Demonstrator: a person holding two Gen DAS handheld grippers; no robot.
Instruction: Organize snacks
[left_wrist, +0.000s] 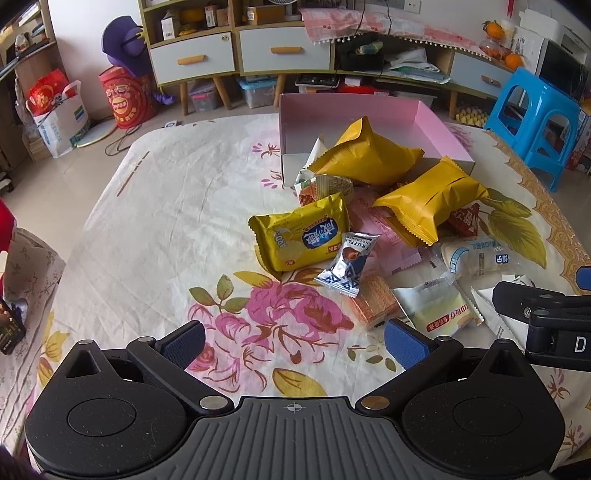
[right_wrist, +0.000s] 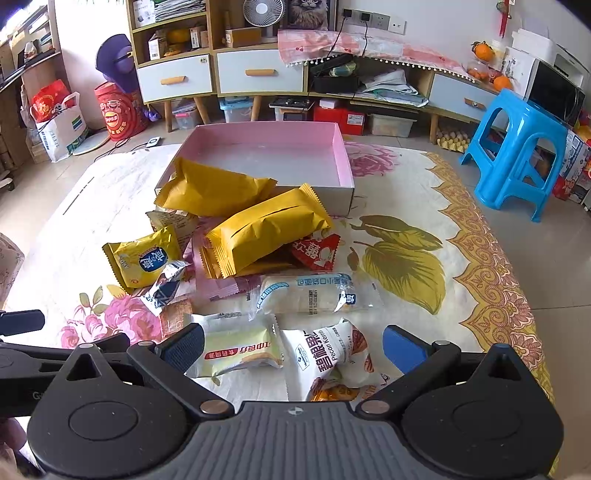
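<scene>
A pile of snack packets lies on a flowered cloth in front of an open pink box (left_wrist: 439, 122) (right_wrist: 341, 147). One large yellow packet (left_wrist: 365, 155) (right_wrist: 214, 192) leans on the box's near edge, another (left_wrist: 432, 199) (right_wrist: 269, 229) lies just before it. A small yellow biscuit packet (left_wrist: 303, 236) (right_wrist: 142, 258) and a silver truffle packet (left_wrist: 349, 264) sit nearer. My left gripper (left_wrist: 293, 341) is open and empty above the cloth. My right gripper (right_wrist: 293, 347) is open, its fingers either side of a pale cake packet (right_wrist: 240, 350) and a pecan packet (right_wrist: 328, 354).
A blue plastic stool (left_wrist: 535, 114) (right_wrist: 517, 151) stands right of the table. Cabinets with drawers (right_wrist: 258, 70) line the back wall. Red bags (left_wrist: 127, 98) stand on the floor at the left. The right gripper's body (left_wrist: 546, 314) shows at the left view's right edge.
</scene>
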